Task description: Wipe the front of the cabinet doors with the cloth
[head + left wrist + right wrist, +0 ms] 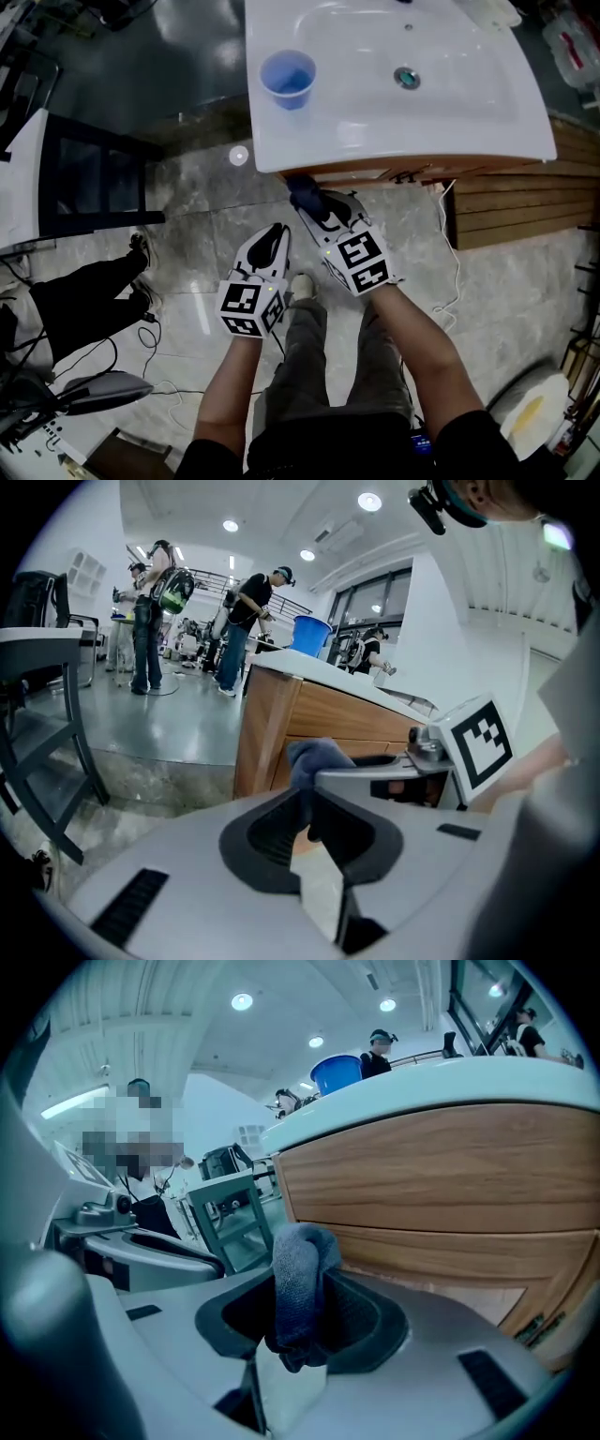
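Head view looks steeply down; both gripper views (low, close) face the wooden cabinet (431, 1185).

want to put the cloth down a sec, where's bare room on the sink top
The sink top is bare along its front rim, right of the blue cup, in front of the drain. Crowded only around the cup.

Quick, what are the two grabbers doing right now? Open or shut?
Left gripper: shut, with nothing between its jaws.
Right gripper: shut on the cloth.
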Demonstrator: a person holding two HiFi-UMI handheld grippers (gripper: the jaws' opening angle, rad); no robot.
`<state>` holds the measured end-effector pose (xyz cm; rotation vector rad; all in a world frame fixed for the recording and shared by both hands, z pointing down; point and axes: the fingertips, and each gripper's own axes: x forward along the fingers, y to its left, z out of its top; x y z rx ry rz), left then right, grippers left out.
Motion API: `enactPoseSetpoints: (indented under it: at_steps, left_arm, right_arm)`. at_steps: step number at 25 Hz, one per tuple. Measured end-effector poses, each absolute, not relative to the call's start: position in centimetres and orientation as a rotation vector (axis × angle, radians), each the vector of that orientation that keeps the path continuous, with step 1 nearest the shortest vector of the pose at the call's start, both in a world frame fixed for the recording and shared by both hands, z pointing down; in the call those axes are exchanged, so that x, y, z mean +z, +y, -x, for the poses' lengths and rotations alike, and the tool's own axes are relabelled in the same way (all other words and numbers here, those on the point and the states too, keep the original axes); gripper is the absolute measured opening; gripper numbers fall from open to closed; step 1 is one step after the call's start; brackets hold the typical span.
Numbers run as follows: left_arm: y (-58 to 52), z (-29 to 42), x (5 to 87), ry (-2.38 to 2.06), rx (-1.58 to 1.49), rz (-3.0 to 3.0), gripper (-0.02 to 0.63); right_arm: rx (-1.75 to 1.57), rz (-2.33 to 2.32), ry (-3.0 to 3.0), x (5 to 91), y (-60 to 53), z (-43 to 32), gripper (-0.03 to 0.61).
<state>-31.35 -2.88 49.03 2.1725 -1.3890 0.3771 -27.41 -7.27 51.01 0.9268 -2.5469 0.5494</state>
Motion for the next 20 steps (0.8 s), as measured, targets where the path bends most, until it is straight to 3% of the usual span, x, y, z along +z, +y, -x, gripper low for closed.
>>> enactPoseSetpoints:
  at_steps: [20]
  left_arm:
    - [-4.8,18.6,49.3,-1.366,0.323,-2.194,0.046]
  right_arm:
    - [0.505,-1.118,-2.442,51.7,-9.6,9.7,0.152]
